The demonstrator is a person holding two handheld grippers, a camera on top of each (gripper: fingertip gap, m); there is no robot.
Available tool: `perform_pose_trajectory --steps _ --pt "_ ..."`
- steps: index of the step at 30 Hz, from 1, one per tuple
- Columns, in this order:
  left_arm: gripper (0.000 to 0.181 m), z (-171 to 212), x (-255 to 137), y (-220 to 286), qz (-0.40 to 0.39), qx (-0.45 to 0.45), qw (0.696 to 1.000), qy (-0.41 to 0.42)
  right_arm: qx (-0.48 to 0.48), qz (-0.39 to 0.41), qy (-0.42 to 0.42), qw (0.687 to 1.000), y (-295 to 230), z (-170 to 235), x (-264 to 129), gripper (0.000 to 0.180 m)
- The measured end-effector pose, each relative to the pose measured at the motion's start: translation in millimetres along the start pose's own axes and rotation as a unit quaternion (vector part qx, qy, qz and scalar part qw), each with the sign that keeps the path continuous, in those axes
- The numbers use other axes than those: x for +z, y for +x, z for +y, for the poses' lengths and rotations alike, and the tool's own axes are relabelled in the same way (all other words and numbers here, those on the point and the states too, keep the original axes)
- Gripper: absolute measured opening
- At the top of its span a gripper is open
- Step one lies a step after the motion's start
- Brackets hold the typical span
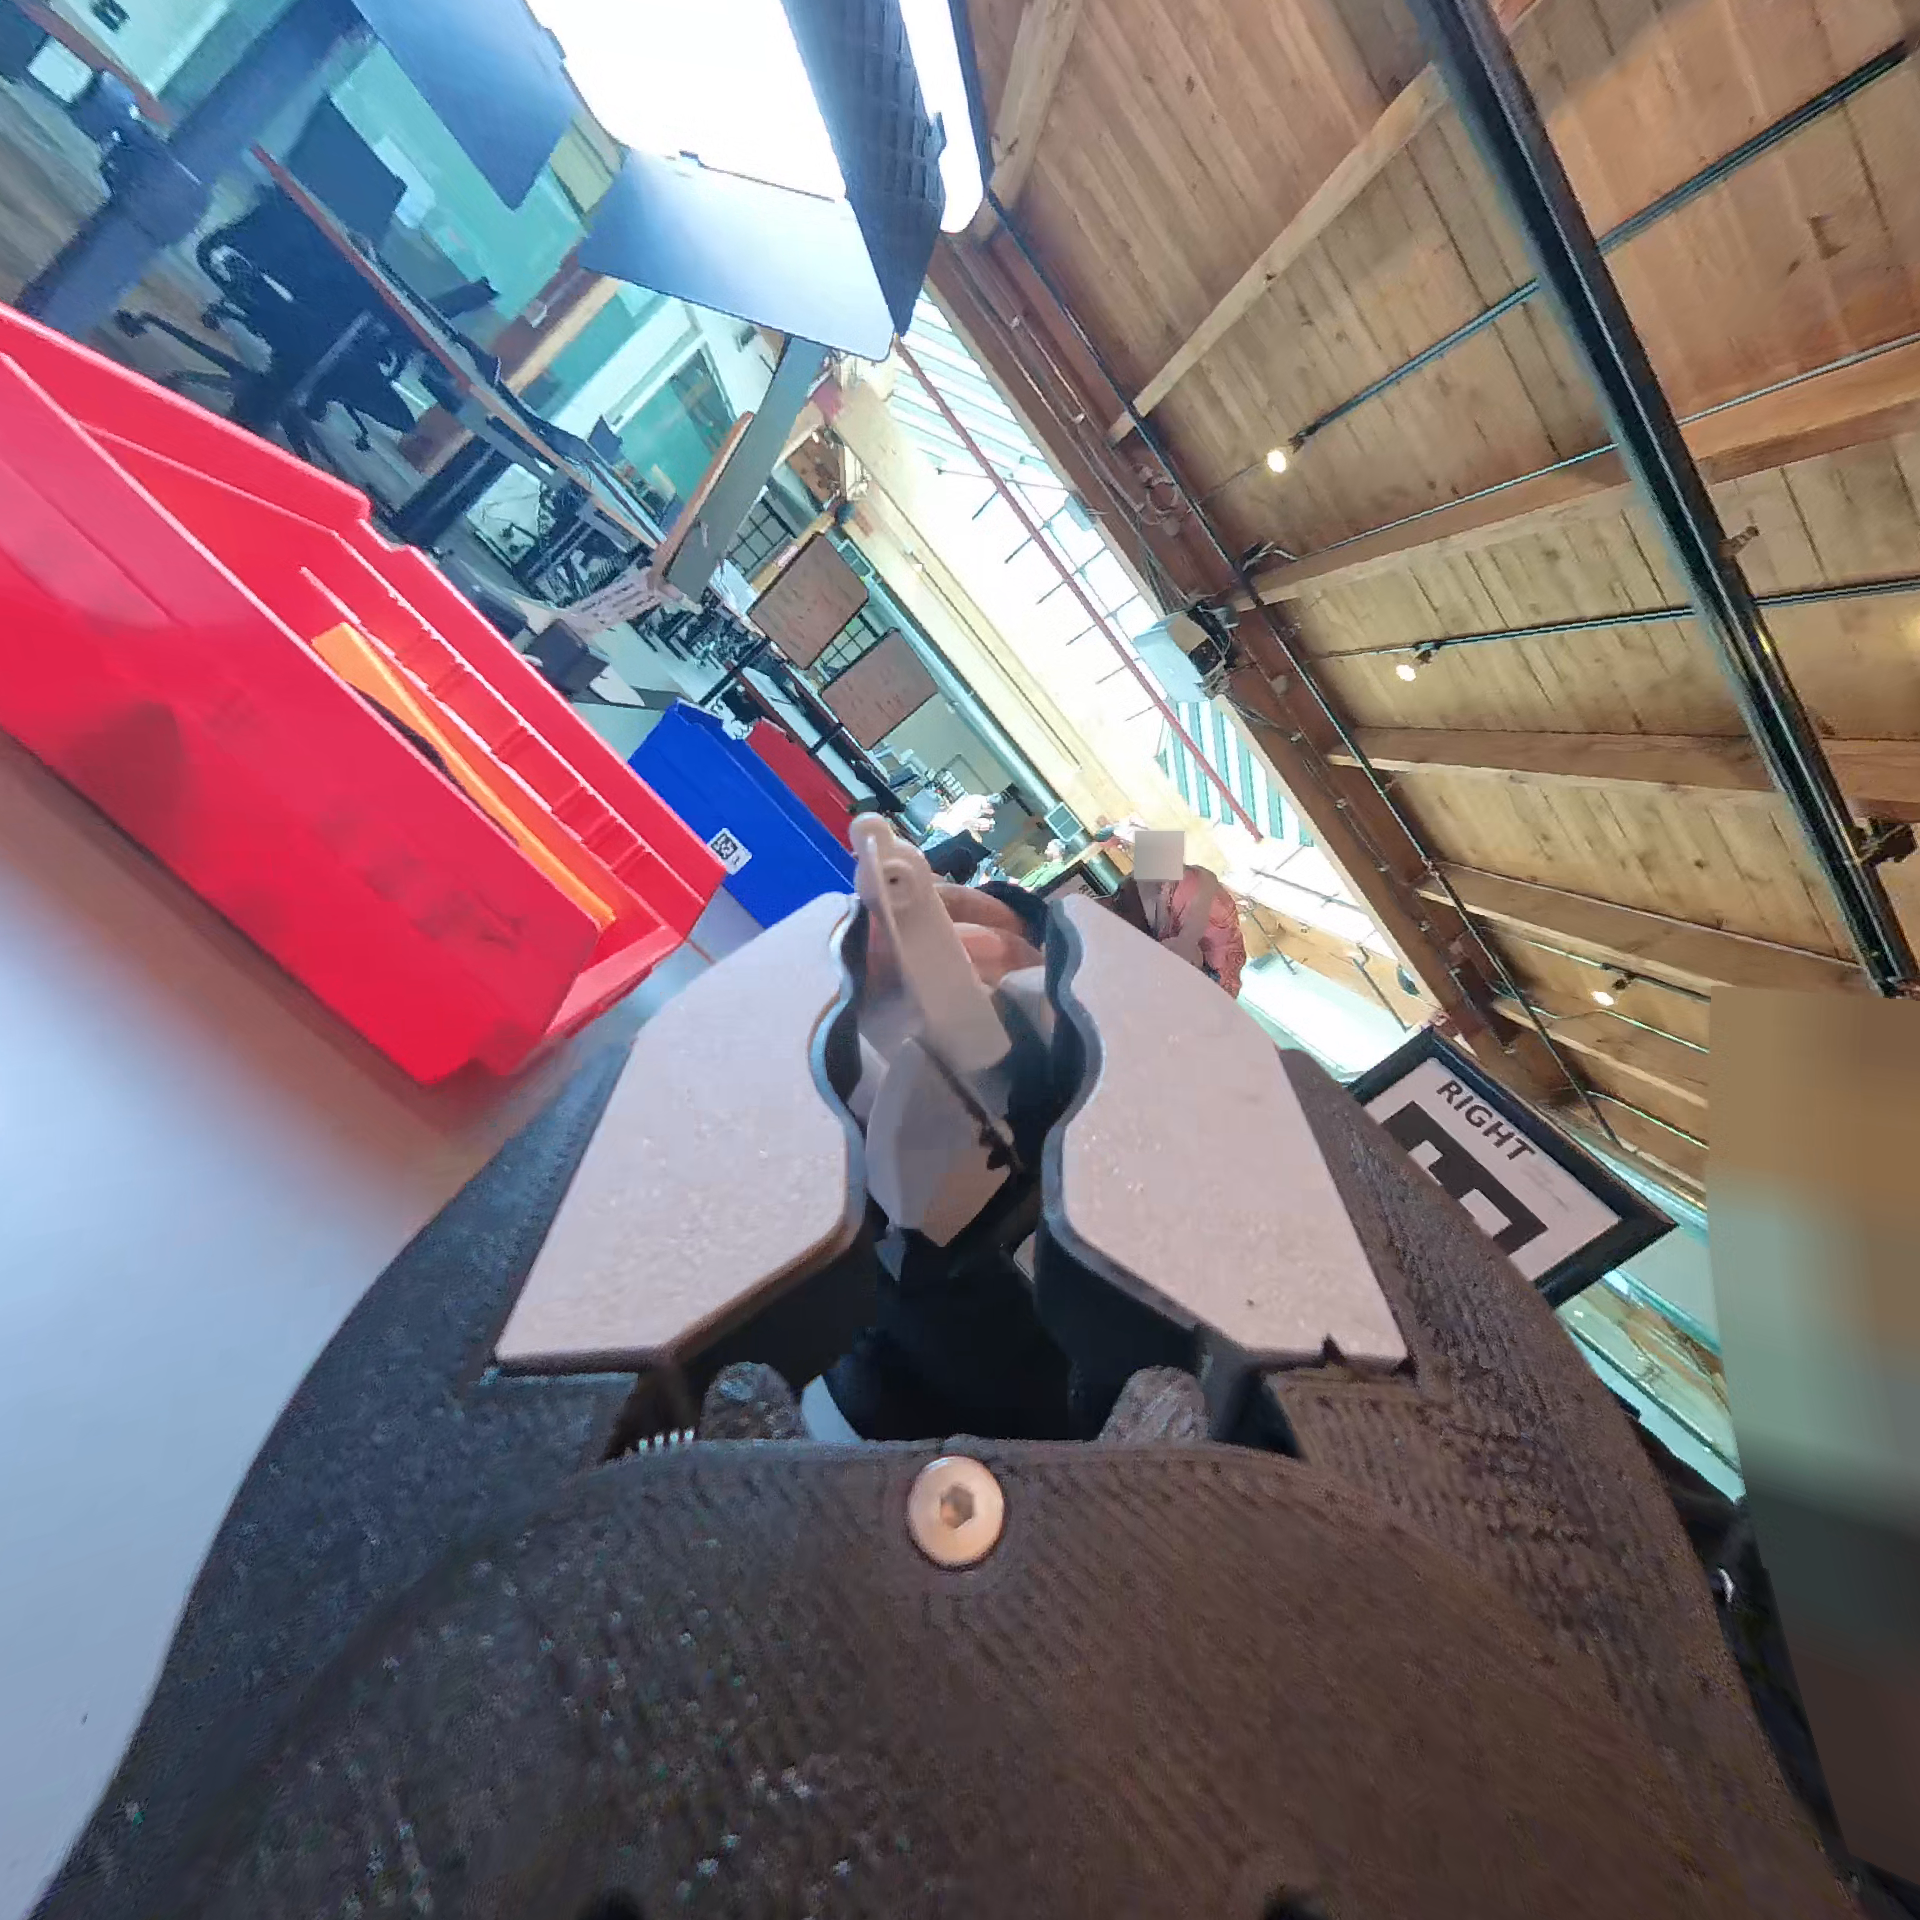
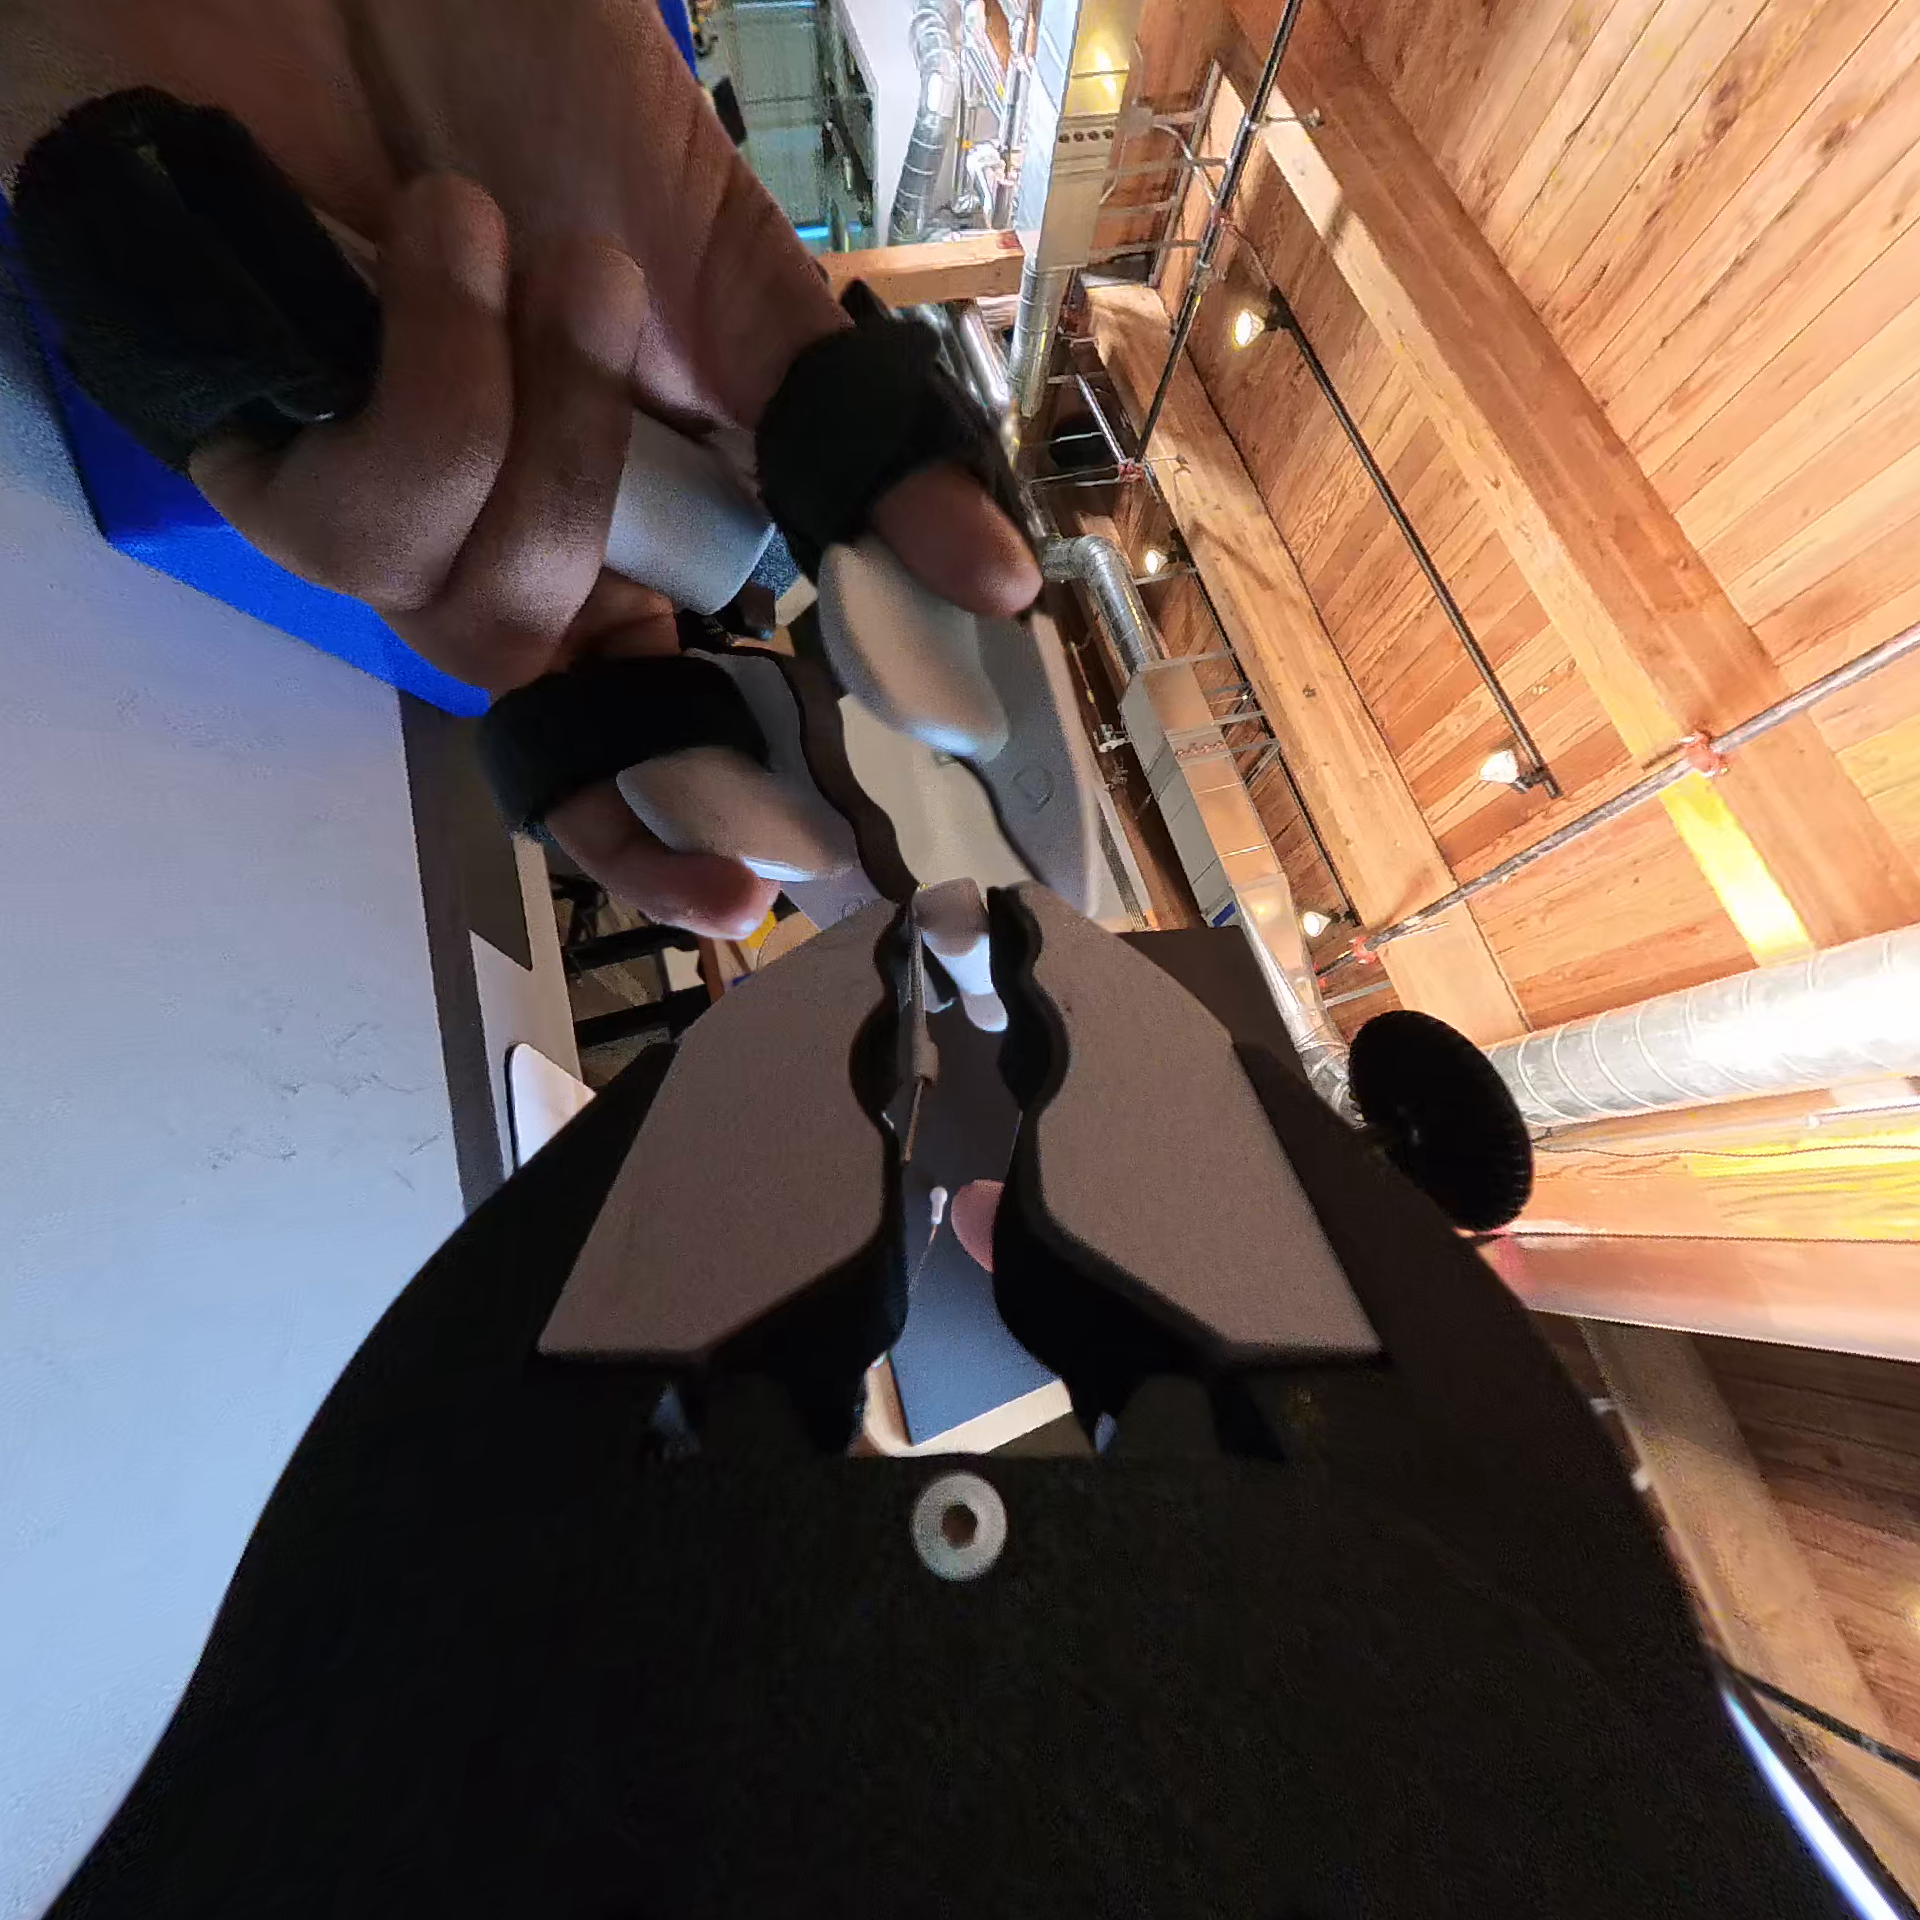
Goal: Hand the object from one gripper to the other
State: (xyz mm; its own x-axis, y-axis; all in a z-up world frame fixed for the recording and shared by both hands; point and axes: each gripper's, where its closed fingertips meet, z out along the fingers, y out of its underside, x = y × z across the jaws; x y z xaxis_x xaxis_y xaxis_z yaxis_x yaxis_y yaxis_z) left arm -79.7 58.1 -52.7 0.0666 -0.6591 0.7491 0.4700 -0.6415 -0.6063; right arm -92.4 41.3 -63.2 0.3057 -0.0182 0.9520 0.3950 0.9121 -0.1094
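Timber plank ceiling (image 1: 1558, 416); silver ducts (image 2: 1714, 1018); white tabletop (image 1: 156, 1247)

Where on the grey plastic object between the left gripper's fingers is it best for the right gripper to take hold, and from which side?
Probably the narrow stem of the grey plastic object: it sticks out past the tips of the left gripper, while the wide body sits between its fingers. Come from the front, facing the left gripper, and close across the stem.
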Motion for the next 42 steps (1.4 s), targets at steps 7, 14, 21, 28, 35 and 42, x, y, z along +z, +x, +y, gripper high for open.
perform_pose_trajectory --steps 7,14,21,28,35,42 --pt "0.012 -16 -15 -14 -0.083 0.153 0.985 0.013 0.117 -0.057 -0.018 0.991 -12 11 4 0.018" --pt "0.011 -12 -27 -19 -0.136 0.332 0.931 -0.068 0.544 -0.184 0.017 0.819 17 13 -1 0.036" --pt "0.012 43 -5 -17 -0.118 0.473 0.852 -0.192 0.624 -0.325 0.013 0.711 -11 3 -16 0.021" --pt "0.029 41 -9 -18 -0.116 0.476 0.851 -0.19 0.59 -0.369 0.018 0.718 -15 1 -29 0.01" --pt "0.054 -18 -39 14 -0.128 0.461 0.874 -0.09 0.538 -0.375 -0.047 0.753 6 38 -58 0.009" --pt "0.046 -57 -70 32 -0.175 0.487 0.855 -0.031 0.488 -0.27 -0.2 0.806 56 128 -110 0.008"
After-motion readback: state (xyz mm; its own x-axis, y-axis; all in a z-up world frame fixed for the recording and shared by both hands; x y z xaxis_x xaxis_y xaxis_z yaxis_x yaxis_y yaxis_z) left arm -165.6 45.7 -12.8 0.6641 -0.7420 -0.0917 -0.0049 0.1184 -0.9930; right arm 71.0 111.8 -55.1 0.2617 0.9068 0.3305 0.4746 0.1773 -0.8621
